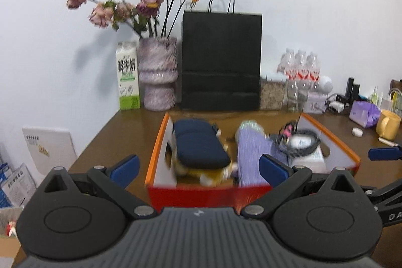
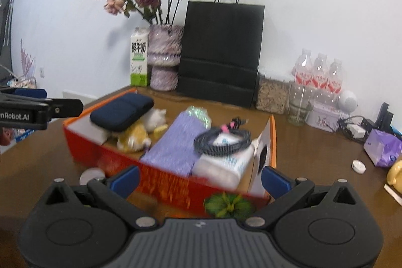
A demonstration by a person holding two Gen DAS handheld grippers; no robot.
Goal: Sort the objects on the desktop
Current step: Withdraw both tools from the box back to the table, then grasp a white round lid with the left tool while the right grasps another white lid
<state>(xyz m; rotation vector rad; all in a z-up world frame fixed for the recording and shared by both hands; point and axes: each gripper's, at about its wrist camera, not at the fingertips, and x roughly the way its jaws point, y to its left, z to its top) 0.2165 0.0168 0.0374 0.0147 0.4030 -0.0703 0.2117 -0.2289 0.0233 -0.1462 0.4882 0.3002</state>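
An orange box (image 1: 201, 195) (image 2: 176, 186) stands on the brown desk. Inside lie a navy pouch (image 1: 201, 144) (image 2: 121, 114), a yellow plush toy (image 2: 133, 138), a purple pack (image 1: 252, 154) (image 2: 176, 144), a coiled black cable (image 1: 299, 144) (image 2: 222, 139) and a white tissue pack (image 2: 223, 167). My left gripper (image 1: 199, 167) hangs open just before the box's near wall, holding nothing. My right gripper (image 2: 199, 178) is open too, over the box's near right corner, empty. The right gripper's blue fingers (image 1: 384, 153) show at the right edge of the left wrist view.
At the back stand a milk carton (image 1: 127, 75), a vase of dried roses (image 1: 158, 72), a black paper bag (image 1: 221, 61), water bottles (image 2: 317, 74) and a glass (image 2: 299, 107). A yellow mug (image 1: 388, 123), purple packet (image 2: 382, 147), white cap (image 2: 358, 166) and round disc (image 2: 91, 176) lie around the box.
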